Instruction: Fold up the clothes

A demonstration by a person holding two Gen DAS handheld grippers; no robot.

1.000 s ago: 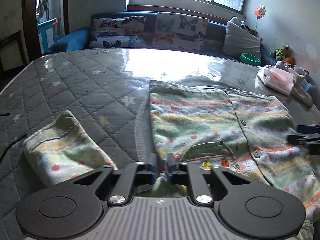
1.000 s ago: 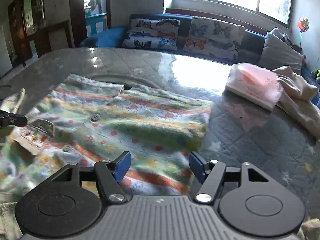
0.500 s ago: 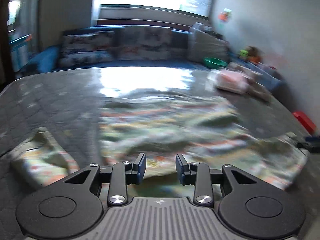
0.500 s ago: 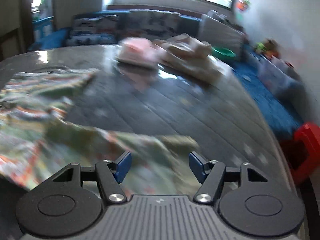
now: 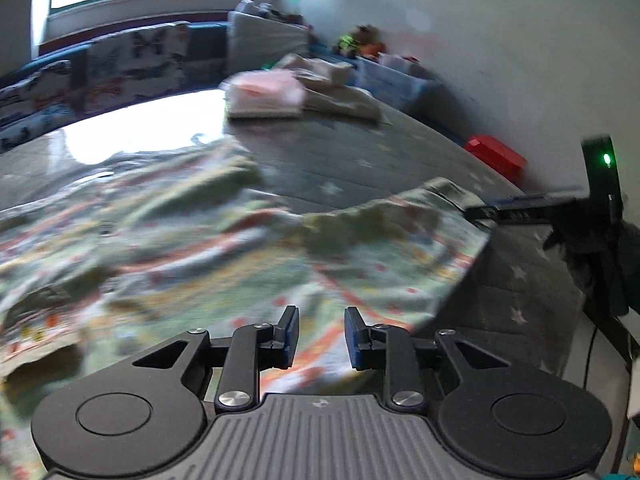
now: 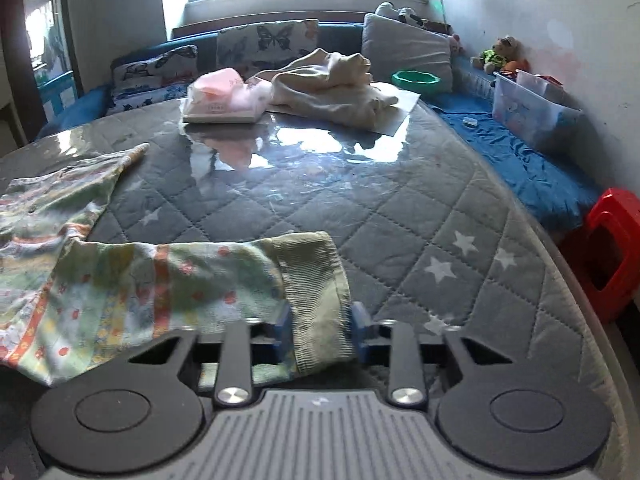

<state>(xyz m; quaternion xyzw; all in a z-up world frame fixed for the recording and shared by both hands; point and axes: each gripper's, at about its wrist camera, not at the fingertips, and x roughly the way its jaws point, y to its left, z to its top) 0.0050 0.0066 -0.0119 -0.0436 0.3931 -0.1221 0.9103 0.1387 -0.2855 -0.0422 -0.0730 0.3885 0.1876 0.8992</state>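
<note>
A child's green patterned top [image 5: 168, 248] with orange stripes lies spread on the grey quilted mattress [image 6: 400, 208]. Its right sleeve [image 6: 168, 280] stretches out to the right. My right gripper [image 6: 320, 336] is shut on the sleeve's ribbed green cuff [image 6: 316, 296]. In the left wrist view the right gripper [image 5: 480, 213] shows at the sleeve end. My left gripper [image 5: 321, 334] is open and empty, just above the top's near edge.
A pink folded bundle [image 6: 224, 98] and a cream garment [image 6: 332, 84] lie at the mattress's far end. A green bowl [image 6: 415, 80], cushions, a clear bin [image 6: 528, 108] and a red stool [image 6: 608, 248] stand to the right.
My left gripper let go of the top's collar, opened, and swung right. My right gripper moved to the sleeve end and closed on the cuff.
</note>
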